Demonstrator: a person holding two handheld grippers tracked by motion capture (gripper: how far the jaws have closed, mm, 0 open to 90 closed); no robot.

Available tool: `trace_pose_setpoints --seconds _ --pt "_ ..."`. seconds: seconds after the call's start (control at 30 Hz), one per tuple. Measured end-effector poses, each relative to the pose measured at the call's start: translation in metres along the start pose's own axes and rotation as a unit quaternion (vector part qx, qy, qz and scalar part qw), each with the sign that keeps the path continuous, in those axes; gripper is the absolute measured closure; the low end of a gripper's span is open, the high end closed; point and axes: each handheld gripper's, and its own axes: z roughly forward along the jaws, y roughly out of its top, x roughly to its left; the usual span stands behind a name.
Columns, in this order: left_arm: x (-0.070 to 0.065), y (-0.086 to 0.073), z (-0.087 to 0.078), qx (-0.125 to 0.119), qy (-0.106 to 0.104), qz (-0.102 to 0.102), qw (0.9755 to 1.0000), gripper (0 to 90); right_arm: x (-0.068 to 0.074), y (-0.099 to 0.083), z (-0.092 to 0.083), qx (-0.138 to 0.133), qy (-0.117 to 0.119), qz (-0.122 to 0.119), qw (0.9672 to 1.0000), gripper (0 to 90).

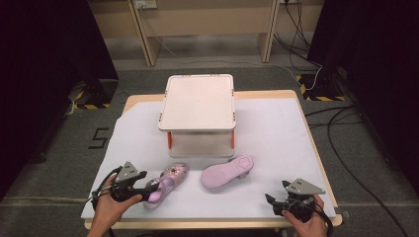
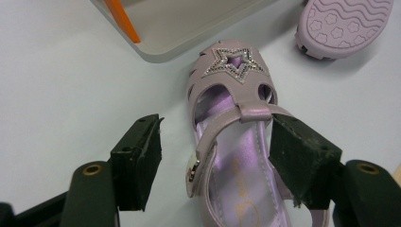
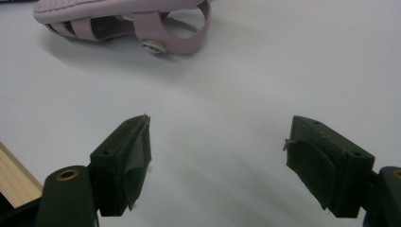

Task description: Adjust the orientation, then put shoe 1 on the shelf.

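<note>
A lilac sandal with a glittery star [image 1: 170, 178] [image 2: 231, 71] stands upright on the white table cover at the front left. My left gripper [image 1: 148, 193] [image 2: 215, 142] is open around its heel end. The right pad [image 2: 295, 151] lies against the ankle strap, and the left pad [image 2: 142, 151] stands clear of the shoe. The second lilac sandal [image 1: 227, 171] [image 2: 345, 23] [image 3: 127, 21] lies sole up near the middle. My right gripper [image 1: 271, 200] [image 3: 217, 146] rests open at the front right with nothing between its jaws.
A white two-level rack with orange posts [image 1: 197, 101] [image 2: 179, 28] stands behind the sandals at the middle of the table. The table's wooden front edge [image 1: 212, 224] [image 3: 14, 182] runs close to both hands. Cables lie on the floor at the right.
</note>
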Motion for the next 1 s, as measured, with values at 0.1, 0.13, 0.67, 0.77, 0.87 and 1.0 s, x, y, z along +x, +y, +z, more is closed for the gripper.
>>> trace_pose_setpoints --seconds 0.1,0.13,0.67,0.77,0.87,1.0 --pt "-0.001 0.000 0.002 -0.002 -0.004 0.003 1.0000 32.6 -0.001 0.000 0.001 0.000 0.001 0.000 1.0000 23.4" --pt "-0.001 0.000 0.002 -0.002 -0.007 0.005 1.0000 32.8 -0.001 0.000 0.001 0.001 0.001 0.002 1.0000 23.5" --pt "-0.011 -0.003 0.011 -0.001 -0.021 0.034 0.9992 38.3 0.002 0.001 0.002 0.002 0.005 -0.009 0.9999 23.6" --pt "-0.013 -0.005 0.018 -0.011 -0.027 0.025 0.9993 45.5 0.002 0.000 0.002 0.003 0.005 -0.008 1.0000 23.6" --pt "-0.016 -0.005 0.019 -0.024 -0.011 0.044 0.9987 66.3 0.003 0.000 0.003 0.002 0.008 -0.008 0.9999 23.8" --pt "-0.019 -0.003 0.016 -0.042 -0.005 0.040 0.9983 80.4 0.002 0.000 0.003 0.004 0.008 -0.008 0.9999 23.8"
